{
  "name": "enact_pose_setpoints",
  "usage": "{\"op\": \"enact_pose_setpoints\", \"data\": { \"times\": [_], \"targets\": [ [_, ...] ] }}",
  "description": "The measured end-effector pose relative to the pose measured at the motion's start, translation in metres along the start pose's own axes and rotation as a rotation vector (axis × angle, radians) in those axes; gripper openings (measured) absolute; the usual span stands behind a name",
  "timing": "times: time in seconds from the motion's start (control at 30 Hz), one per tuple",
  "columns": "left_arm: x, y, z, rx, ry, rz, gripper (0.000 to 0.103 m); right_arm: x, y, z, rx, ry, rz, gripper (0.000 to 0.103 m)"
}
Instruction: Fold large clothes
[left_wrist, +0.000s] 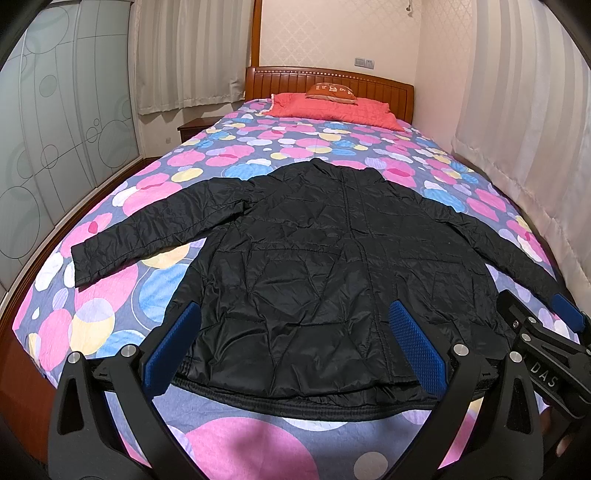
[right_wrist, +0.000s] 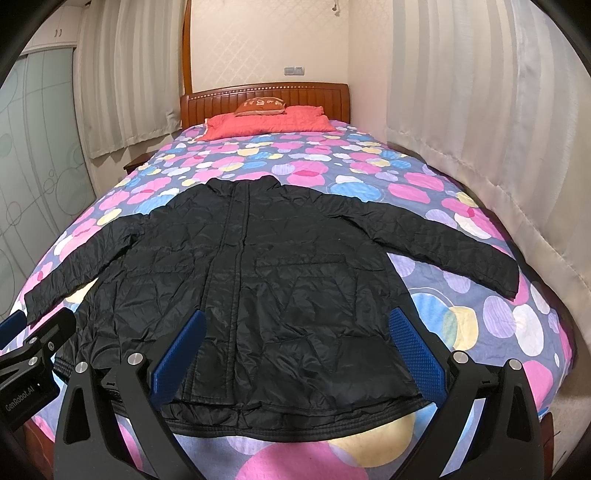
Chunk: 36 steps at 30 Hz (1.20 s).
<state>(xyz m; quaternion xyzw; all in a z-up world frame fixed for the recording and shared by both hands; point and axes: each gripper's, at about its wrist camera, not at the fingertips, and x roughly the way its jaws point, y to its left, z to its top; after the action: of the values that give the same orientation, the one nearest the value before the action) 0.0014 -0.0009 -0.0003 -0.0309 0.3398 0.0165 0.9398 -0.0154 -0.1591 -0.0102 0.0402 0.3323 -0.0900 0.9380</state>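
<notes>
Left wrist view: black quilted puffer jacket (left_wrist: 314, 266) lies flat mid-frame on the floral-quilted bed (left_wrist: 110, 295), collar toward the headboard, sleeves spread sideways. Left claw (left_wrist: 295, 332) and right claw (right_wrist: 295, 336) both gape apart over its hem.

left gripper (left_wrist: 295, 347): black frame | blue fingers (left_wrist: 417, 347) | silver screws

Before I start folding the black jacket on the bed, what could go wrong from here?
1. The jacket looks shiny and crinkled; it may slip from an open claw.
2. Its right sleeve reaches toward the bed edge near the curtain and might slide off.
3. The hem is thick, so a shallow pinch may lift one layer only.
</notes>
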Motion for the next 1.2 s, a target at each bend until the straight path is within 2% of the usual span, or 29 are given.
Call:
{"op": "enact_pose_setpoints", "data": {
  "times": [0.23, 0.33, 0.53, 0.67, 0.73, 0.77, 0.83, 0.97, 1.0, 1.07, 1.17, 1.2],
  "targets": [
    [0.005, 0.014, -0.014, -0.004, 0.01, -0.008, 0.101, 0.01, 0.004, -0.001, 0.01, 0.012, 0.007, 0.098],
    [0.019, 0.02, -0.016, -0.025, 0.022, -0.01, 0.101, 0.021, -0.001, -0.003, 0.037, 0.041, 0.03, 0.098],
    [0.063, 0.057, -0.008, -0.153, 0.134, -0.021, 0.101, 0.055, -0.031, -0.006, 0.146, 0.081, 0.097, 0.098],
    [0.091, 0.094, -0.006, -0.232, 0.155, 0.039, 0.101, 0.078, -0.081, -0.006, 0.28, 0.082, 0.076, 0.094],
    [0.105, 0.117, -0.003, -0.276, 0.167, 0.054, 0.101, 0.086, -0.102, -0.005, 0.318, 0.084, 0.042, 0.057],
    [0.11, 0.122, 0.0, -0.296, 0.174, 0.061, 0.101, 0.094, -0.121, -0.006, 0.356, 0.098, 0.008, 0.056],
    [0.122, 0.146, 0.001, -0.359, 0.183, 0.086, 0.099, 0.105, -0.142, -0.008, 0.42, 0.104, 0.006, 0.056],
    [0.147, 0.175, -0.002, -0.423, 0.218, 0.145, 0.074, 0.127, -0.203, -0.015, 0.6, 0.099, -0.023, 0.06],
    [0.153, 0.183, -0.005, -0.444, 0.229, 0.155, 0.074, 0.132, -0.218, -0.018, 0.645, 0.095, -0.032, 0.065],
    [0.163, 0.197, -0.011, -0.481, 0.251, 0.197, 0.074, 0.141, -0.244, -0.023, 0.726, 0.085, -0.049, 0.068],
    [0.167, 0.216, -0.023, -0.561, 0.258, 0.227, 0.093, 0.152, -0.282, -0.032, 0.845, 0.061, -0.064, 0.068],
    [0.168, 0.223, -0.027, -0.602, 0.261, 0.223, 0.094, 0.156, -0.292, -0.035, 0.881, 0.055, -0.069, 0.068]
  ]
}}
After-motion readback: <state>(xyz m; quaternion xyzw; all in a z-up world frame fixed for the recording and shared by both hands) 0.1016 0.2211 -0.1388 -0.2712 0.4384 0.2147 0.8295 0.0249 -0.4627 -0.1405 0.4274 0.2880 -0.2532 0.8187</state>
